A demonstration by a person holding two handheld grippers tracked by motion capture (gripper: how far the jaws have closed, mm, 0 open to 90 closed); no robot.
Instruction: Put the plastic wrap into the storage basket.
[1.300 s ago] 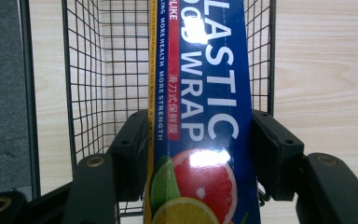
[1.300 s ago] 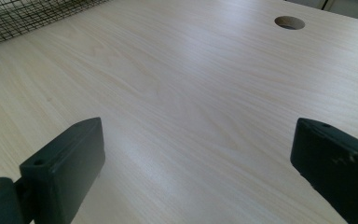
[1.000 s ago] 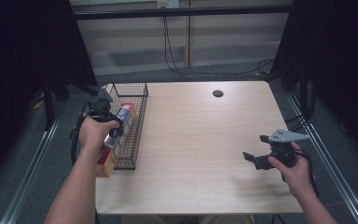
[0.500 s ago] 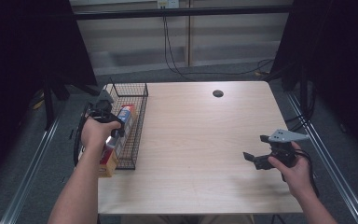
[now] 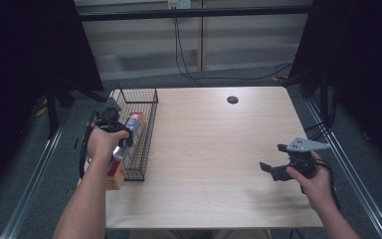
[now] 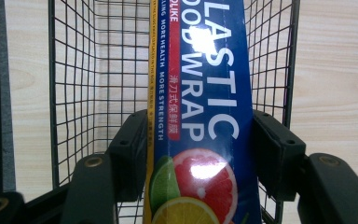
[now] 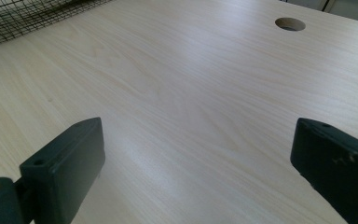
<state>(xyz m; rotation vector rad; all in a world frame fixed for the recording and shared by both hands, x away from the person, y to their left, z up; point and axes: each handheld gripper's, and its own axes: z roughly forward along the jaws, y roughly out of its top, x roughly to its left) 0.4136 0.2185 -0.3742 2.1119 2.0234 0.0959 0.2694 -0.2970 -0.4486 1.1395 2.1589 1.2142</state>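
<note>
Little has been shifted since the earlier frames: both hands are found where they were, and the box of plastic food wrap (image 5: pixel 131 130) is held at the same spot over the wire basket (image 5: pixel 148 133). The left gripper (image 5: pixel 117 130) is closed on that box; in the left gripper view its two fingers (image 6: pixel 131 149) are pressed against the long sides of the blue box (image 6: pixel 200 116), one at each side, with the printed citrus fruit between them. The box is kept lengthwise along the basket, inside its mesh walls (image 6: pixel 74 84), and the mesh floor is seen behind it. A second, yellowish carton (image 5: pixel 115 172) is seen just beside the basket's near end, at the counter's edge, partly hidden by the left forearm.

The right gripper (image 5: pixel 278 169) is held well apart from the basket, near the opposite edge of the counter (image 5: pixel 214 149). Its fingers (image 7: pixel 65 168) are spread wide with nothing between them but bare wood. A round cable hole (image 5: pixel 233 99) lies beyond the basket's far end, toward the middle of the counter's back edge.
</note>
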